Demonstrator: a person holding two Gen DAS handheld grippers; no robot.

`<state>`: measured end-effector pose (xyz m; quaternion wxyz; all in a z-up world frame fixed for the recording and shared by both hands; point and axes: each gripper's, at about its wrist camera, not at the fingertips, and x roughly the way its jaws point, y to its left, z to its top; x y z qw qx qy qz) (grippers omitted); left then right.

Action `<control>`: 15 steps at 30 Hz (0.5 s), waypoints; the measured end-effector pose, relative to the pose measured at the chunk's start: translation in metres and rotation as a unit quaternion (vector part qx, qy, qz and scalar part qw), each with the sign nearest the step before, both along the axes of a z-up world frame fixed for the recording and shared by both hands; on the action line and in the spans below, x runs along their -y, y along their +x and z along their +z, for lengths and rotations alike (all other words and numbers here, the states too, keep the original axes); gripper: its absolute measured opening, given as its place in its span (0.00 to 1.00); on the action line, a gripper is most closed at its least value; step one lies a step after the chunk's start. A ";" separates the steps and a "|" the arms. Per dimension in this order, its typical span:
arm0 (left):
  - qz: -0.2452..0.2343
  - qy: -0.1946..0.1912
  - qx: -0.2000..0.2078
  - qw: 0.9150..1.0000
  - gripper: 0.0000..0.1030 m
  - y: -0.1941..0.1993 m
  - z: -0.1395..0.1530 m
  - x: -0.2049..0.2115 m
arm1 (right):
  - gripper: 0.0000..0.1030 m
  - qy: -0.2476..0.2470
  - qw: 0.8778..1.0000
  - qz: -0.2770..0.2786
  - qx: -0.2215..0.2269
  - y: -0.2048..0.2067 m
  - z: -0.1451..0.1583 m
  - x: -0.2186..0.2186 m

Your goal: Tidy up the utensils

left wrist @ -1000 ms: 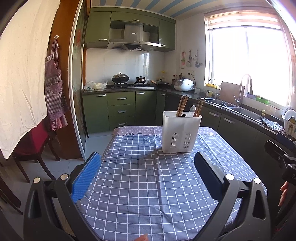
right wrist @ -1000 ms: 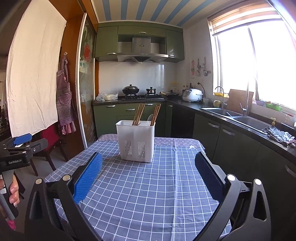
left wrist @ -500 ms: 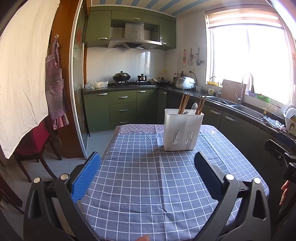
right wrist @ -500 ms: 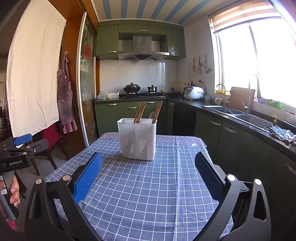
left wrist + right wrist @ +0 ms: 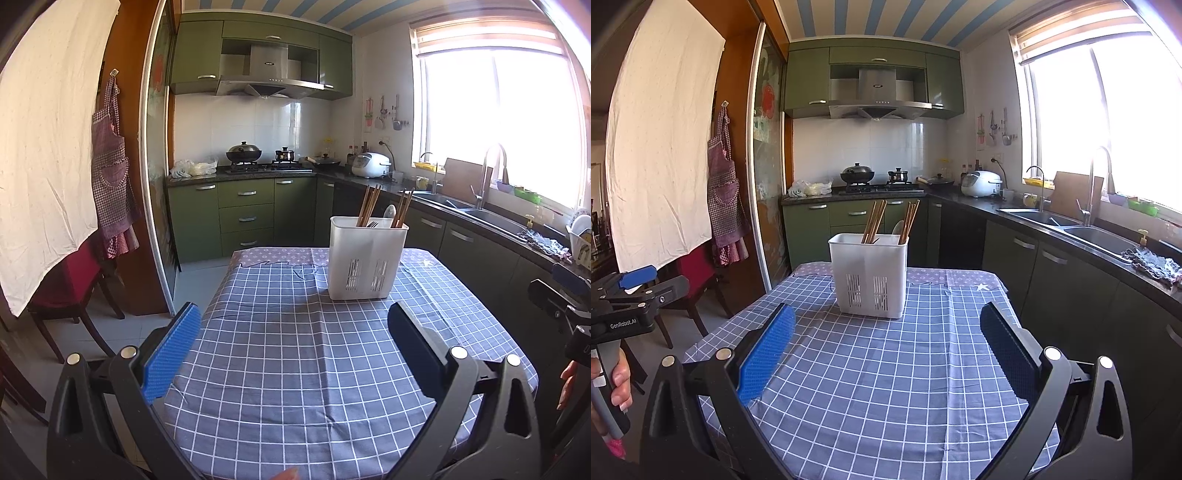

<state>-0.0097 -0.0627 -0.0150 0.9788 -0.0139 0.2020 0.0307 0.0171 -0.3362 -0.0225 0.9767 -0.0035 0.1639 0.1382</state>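
Note:
A white slotted utensil holder (image 5: 367, 258) stands upright at the far end of the table with the blue checked cloth (image 5: 295, 362). It holds two bunches of wooden chopsticks (image 5: 369, 206), a spoon and a fork. It also shows in the right wrist view (image 5: 868, 275). My left gripper (image 5: 293, 336) is open and empty, above the table's near end, well short of the holder. My right gripper (image 5: 886, 339) is open and empty, also short of the holder. Each gripper shows at the edge of the other's view.
Green kitchen cabinets (image 5: 240, 218) with a stove stand behind the table. A counter with a sink (image 5: 1071, 225) runs along the right under the window. A red chair (image 5: 70, 291) and a hanging apron (image 5: 112, 173) are on the left.
Both views have tilted down slightly and drawn back a little, so the holder sits lower and a bit further off. Both grippers stay open and empty.

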 end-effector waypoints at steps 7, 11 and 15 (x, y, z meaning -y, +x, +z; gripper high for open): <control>0.000 0.003 -0.003 1.000 0.94 0.000 0.000 0.001 | 0.96 0.000 1.000 0.002 -0.001 0.001 -0.001 -0.002; 0.001 0.003 -0.004 1.000 0.94 0.001 0.000 0.000 | 0.96 -0.001 1.000 0.002 -0.001 0.001 -0.001 -0.002; 0.002 0.002 -0.003 1.000 0.94 0.000 0.000 -0.001 | 0.96 -0.001 1.000 0.002 -0.001 0.001 -0.001 -0.003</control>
